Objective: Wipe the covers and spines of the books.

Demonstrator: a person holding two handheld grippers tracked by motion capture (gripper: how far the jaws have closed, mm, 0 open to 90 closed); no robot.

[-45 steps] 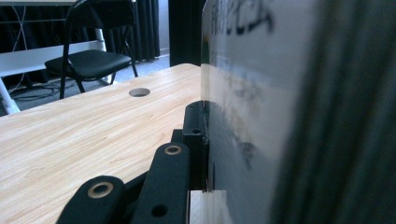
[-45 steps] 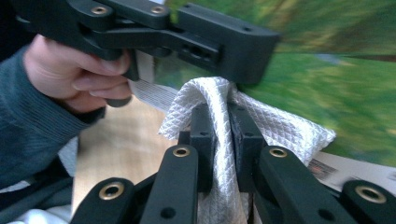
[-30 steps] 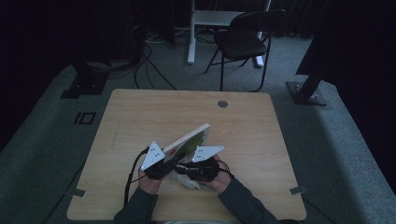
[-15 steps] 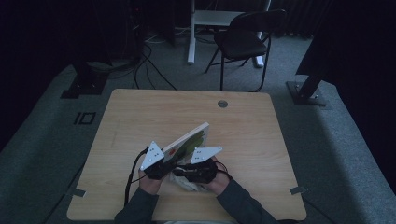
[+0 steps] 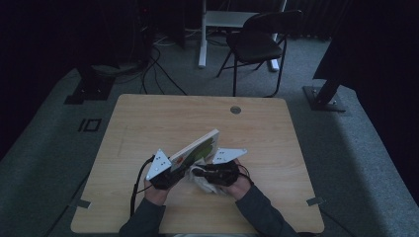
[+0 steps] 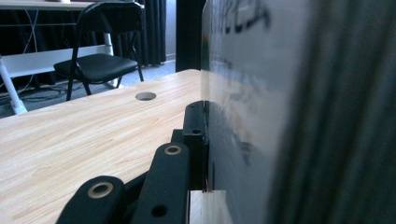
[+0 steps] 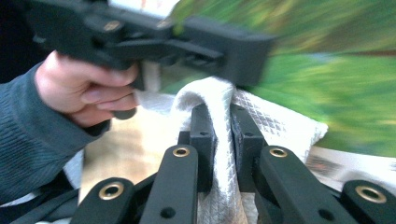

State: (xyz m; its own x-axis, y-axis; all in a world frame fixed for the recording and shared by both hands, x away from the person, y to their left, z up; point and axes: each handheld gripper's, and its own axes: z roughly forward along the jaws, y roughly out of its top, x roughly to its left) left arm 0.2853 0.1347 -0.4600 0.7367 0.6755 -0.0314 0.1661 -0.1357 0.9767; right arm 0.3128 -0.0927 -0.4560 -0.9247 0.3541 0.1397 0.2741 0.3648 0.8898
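While 2 hand-held grippers clamp book (image 5: pixel 197 148) (tilted) and cloth (image 7: pixel 219 121), table (image 5: pixel 148 123) lies open.

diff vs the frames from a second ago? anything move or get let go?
No visible change. The left gripper stays shut on the tilted book, and the right gripper stays shut on the white cloth beside it. Both hands sit at the same spot near the front edge of the table.
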